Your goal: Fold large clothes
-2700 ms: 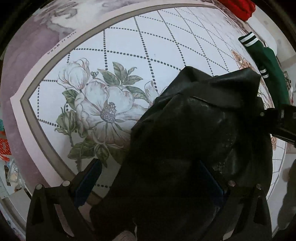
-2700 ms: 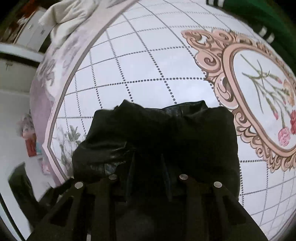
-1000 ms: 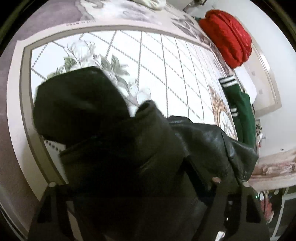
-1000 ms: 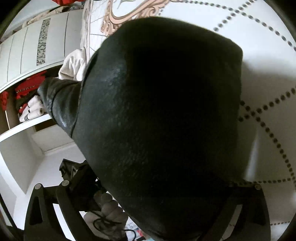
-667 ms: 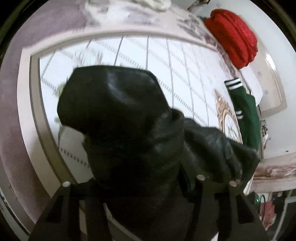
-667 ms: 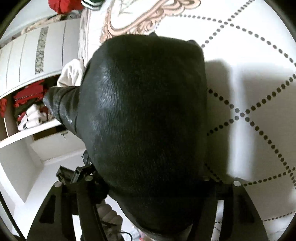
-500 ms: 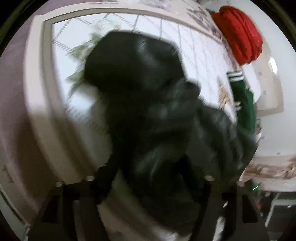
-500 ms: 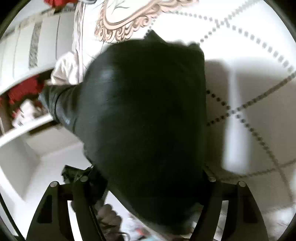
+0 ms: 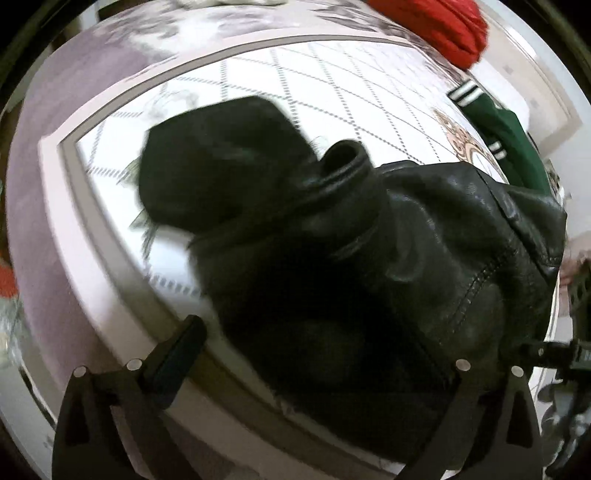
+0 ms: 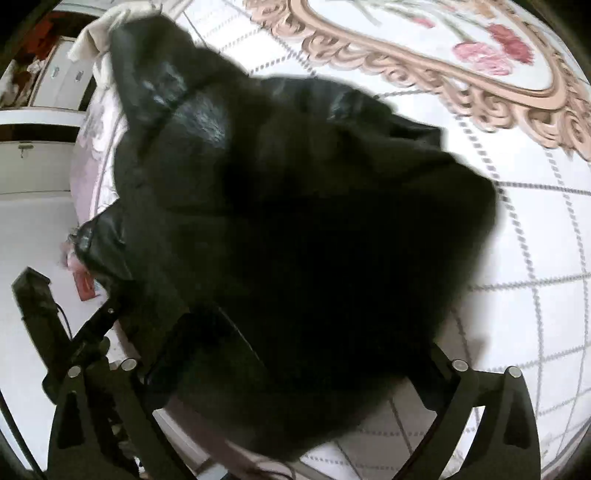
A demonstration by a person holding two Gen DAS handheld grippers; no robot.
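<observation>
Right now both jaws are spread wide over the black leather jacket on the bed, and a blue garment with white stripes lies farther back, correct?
Not quite: the striped garment is green, not blue, as the left wrist view shows. The rest holds: both jaws stand wide over the black leather jacket on the bed.

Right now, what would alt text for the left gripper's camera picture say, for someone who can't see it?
A crumpled black leather jacket lies on a white quilted bedspread, one cuffed sleeve opening facing up. The left gripper straddles it, its jaws having just opened wide. A green striped garment and red bundle lie beyond.
</observation>
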